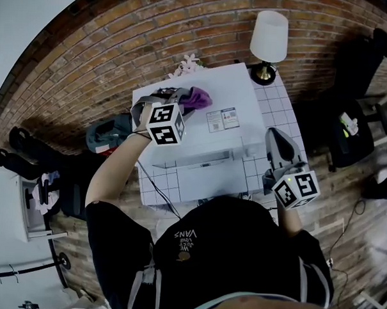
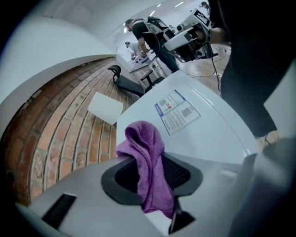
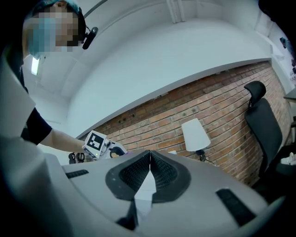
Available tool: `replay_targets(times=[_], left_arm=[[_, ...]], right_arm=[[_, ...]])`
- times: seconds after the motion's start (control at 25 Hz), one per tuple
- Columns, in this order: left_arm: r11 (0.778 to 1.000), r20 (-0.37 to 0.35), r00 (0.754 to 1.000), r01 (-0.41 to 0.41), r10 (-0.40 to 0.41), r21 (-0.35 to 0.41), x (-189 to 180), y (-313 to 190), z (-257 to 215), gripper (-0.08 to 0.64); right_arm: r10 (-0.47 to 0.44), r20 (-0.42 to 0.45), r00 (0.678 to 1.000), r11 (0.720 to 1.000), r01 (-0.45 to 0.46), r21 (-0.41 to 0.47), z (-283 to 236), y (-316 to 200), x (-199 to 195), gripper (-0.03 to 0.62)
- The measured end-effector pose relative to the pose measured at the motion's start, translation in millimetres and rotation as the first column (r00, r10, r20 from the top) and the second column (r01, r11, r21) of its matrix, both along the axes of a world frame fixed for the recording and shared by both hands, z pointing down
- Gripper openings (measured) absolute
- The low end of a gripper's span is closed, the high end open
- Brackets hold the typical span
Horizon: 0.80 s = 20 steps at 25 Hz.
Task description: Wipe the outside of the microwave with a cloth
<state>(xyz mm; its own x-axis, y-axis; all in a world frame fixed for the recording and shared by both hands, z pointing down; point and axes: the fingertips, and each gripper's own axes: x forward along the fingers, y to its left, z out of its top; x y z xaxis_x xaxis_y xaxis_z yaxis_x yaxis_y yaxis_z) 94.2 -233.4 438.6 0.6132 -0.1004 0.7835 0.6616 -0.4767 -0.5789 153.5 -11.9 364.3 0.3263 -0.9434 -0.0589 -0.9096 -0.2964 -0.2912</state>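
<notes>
A white microwave (image 1: 207, 129) stands on a white tiled table (image 1: 266, 109) against a brick wall. My left gripper (image 1: 183, 100) is over the back left of the microwave's top (image 2: 203, 134), shut on a purple cloth (image 1: 196, 98). That cloth (image 2: 148, 162) hangs bunched between the jaws, its free end resting on the top near a printed label (image 2: 178, 111). My right gripper (image 1: 280, 145) hovers off the microwave's right side, jaws pressed together with nothing between them (image 3: 149, 173).
A table lamp (image 1: 269, 39) with a white shade stands at the table's back right corner, also seen in the right gripper view (image 3: 195, 135). A black office chair (image 1: 359, 94) sits to the right. A cable (image 1: 157, 187) trails over the table's front. Pink flowers (image 1: 186, 65) sit behind the microwave.
</notes>
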Motion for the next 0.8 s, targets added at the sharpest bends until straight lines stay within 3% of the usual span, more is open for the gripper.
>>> replay_targets(times=[0.44, 0.8], left_arm=[[0.981, -0.023, 0.981, -0.193, 0.193, -0.006, 110.9, 103.5, -1.1, 0.132], [0.973, -0.032, 0.973, -0.228, 0.228, -0.018, 129.5, 124.3, -4.4, 0.132]], right_arm=[[0.090, 0.000, 0.996, 0.996, -0.090, -0.013, 7.5, 62.2, 50.2, 0.002], [0.105, -0.004, 0.995, 0.994, -0.105, -0.020, 7.1, 74.5, 59.8, 0.002]])
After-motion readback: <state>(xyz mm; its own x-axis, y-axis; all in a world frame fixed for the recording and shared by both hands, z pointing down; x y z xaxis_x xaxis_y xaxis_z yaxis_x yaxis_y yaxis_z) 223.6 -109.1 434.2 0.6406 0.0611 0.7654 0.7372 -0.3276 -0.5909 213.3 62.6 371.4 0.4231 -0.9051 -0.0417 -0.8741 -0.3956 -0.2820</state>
